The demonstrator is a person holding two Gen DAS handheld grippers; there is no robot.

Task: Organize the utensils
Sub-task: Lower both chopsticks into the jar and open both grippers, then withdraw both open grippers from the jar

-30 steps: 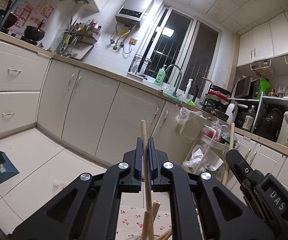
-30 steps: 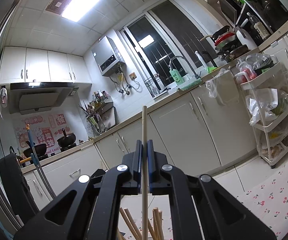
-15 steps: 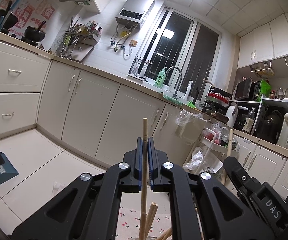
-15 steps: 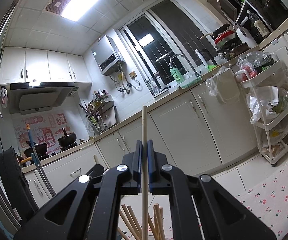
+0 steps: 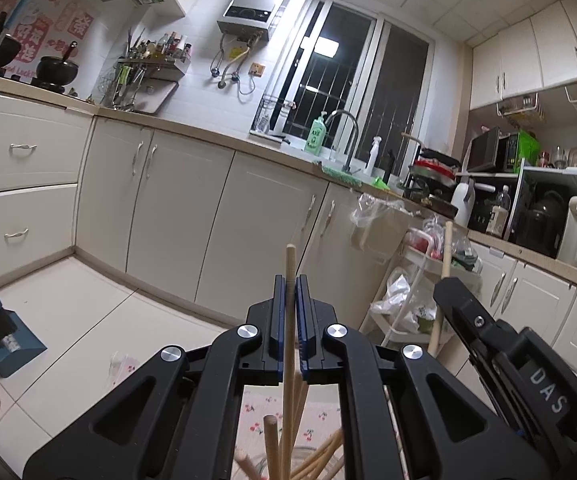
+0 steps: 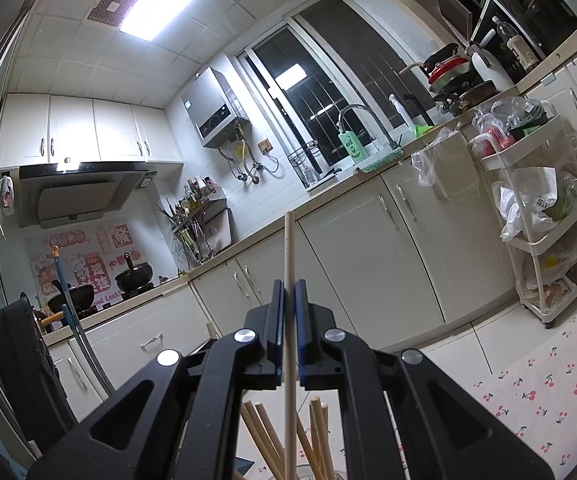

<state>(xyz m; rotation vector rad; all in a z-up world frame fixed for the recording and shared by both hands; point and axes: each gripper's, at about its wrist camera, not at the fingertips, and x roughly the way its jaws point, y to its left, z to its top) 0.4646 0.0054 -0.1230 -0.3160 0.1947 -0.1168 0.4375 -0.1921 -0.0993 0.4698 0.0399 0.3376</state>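
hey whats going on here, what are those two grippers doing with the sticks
A person is sorting chopsticks with a handheld gripper in each hand. The left gripper is shut on one wooden chopstick, held upright. The right gripper is shut on a paler chopstick, also upright. Below both, a bunch of chopsticks stands in what looks like a clear glass container, over a cherry-print cloth. Neither held chopstick is released yet.

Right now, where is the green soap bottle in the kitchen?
The green soap bottle stands on the counter below the window, just left of the faucet in both wrist views, right of the water heater.
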